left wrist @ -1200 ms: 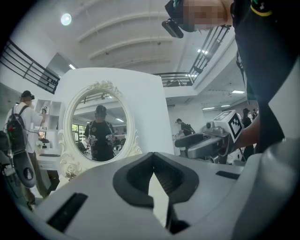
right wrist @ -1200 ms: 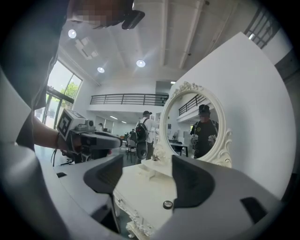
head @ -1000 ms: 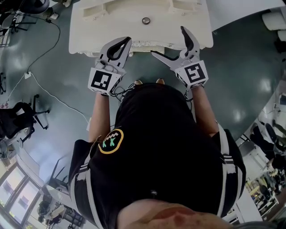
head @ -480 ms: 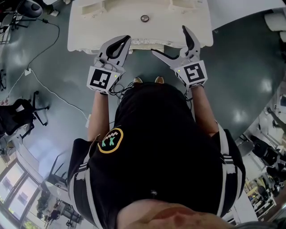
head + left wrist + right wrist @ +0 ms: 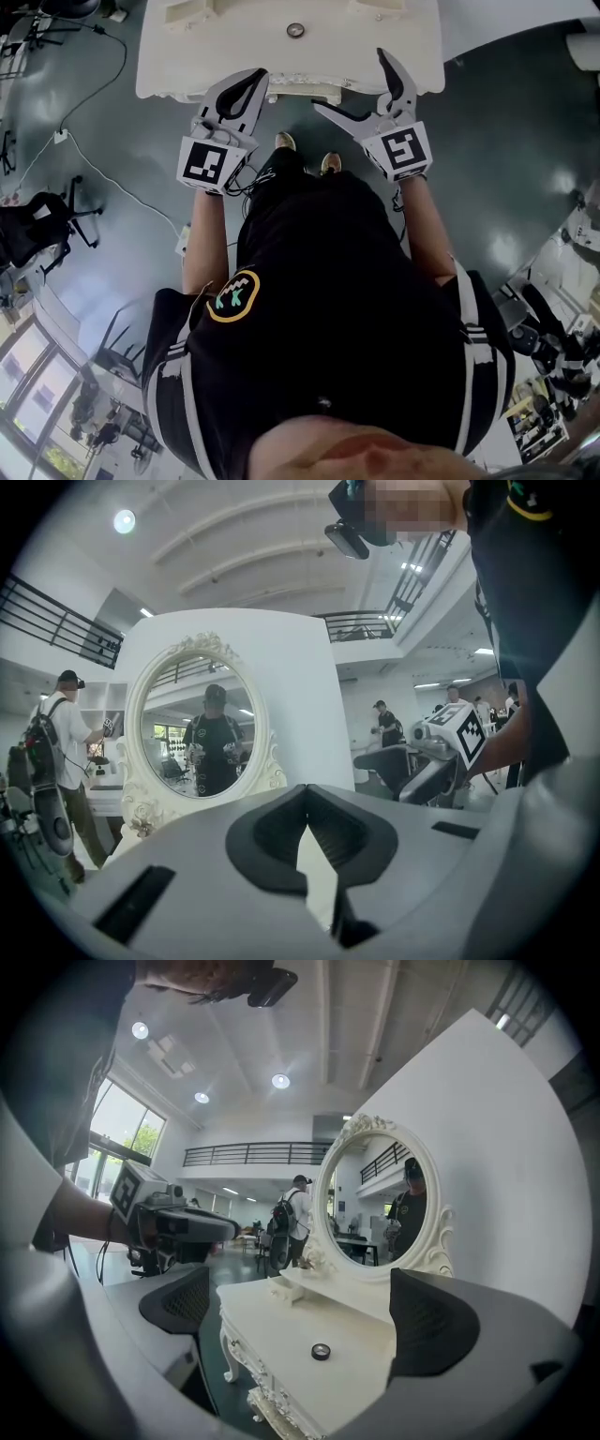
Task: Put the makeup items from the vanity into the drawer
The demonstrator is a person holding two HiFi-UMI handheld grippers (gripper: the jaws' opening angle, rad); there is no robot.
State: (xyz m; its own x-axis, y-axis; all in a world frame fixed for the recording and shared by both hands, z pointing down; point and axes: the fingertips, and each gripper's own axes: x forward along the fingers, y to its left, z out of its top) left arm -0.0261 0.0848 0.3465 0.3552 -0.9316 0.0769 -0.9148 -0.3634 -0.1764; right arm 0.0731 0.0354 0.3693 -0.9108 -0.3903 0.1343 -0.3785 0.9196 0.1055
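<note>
A white vanity (image 5: 216,56) stands in front of me, with one small dark round makeup item (image 5: 295,30) on its top; it also shows in the right gripper view (image 5: 321,1351). Both grippers hover at the vanity's front edge, touching nothing. My left gripper (image 5: 255,79) is shut with nothing between its jaws, and it points at the oval mirror (image 5: 197,728). My right gripper (image 5: 351,84) stands wide open and empty, with the round item lying beyond its jaws (image 5: 305,1312). No open drawer is visible.
A dark office chair (image 5: 37,239) and a white floor cable (image 5: 112,202) lie on the floor to the left. The person's shoes (image 5: 285,142) are just below the vanity's front. Other people (image 5: 66,752) stand in the room behind.
The vanity sits a little higher in the head view and the shoes show more. Both grippers keep the same stance at its front edge, left shut and right open.
</note>
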